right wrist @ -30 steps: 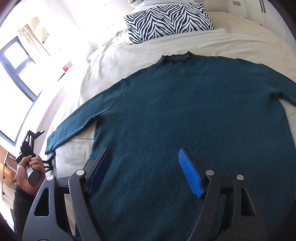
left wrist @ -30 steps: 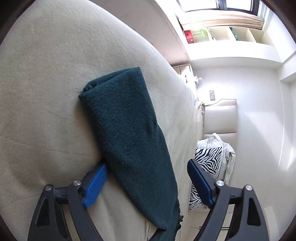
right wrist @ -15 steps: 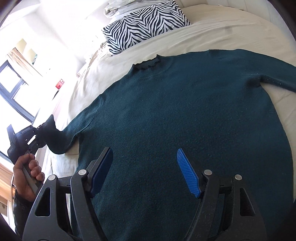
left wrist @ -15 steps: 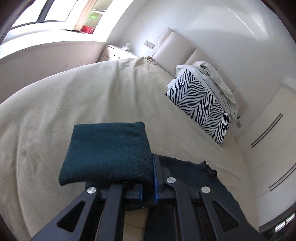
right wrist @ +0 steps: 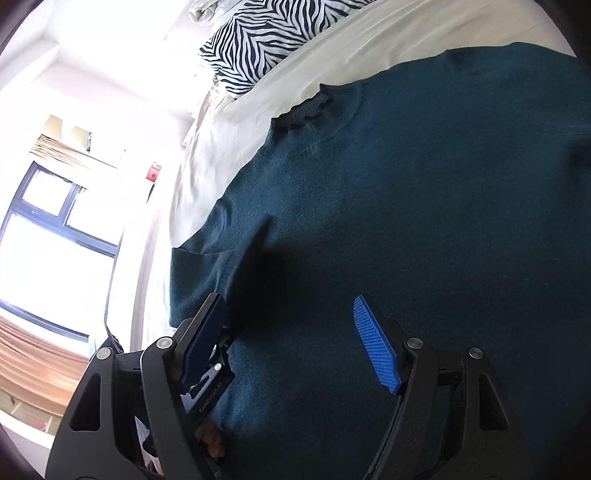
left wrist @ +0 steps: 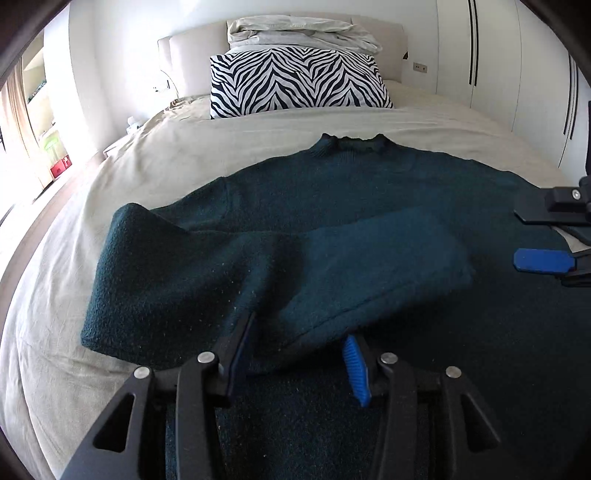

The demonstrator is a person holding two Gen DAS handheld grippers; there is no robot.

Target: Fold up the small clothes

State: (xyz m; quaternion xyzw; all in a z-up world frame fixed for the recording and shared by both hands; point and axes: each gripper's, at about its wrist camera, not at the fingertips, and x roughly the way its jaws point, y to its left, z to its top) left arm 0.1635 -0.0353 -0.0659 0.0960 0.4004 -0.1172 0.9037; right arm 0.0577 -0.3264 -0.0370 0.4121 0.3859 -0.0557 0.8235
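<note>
A dark teal sweater (left wrist: 369, 184) lies flat on the beige bed (left wrist: 184, 147), collar toward the pillow. Its left sleeve (left wrist: 280, 273) is folded across the body. My left gripper (left wrist: 295, 354) is open around the sleeve's near edge, its jaws apart on either side of the fabric. My right gripper (right wrist: 288, 332) is open and empty above the sweater's body (right wrist: 424, 221). It also shows at the right edge of the left wrist view (left wrist: 543, 258).
A zebra-striped pillow (left wrist: 299, 81) stands at the headboard with white bedding (left wrist: 303, 33) piled on it. White wardrobe doors (left wrist: 517, 74) line the right wall. A window (right wrist: 55, 229) is on the left side.
My left gripper carried the sleeve from the bed's left side across onto the sweater's body and opened its jaws. My right gripper moved closer over the sweater and stayed open.
</note>
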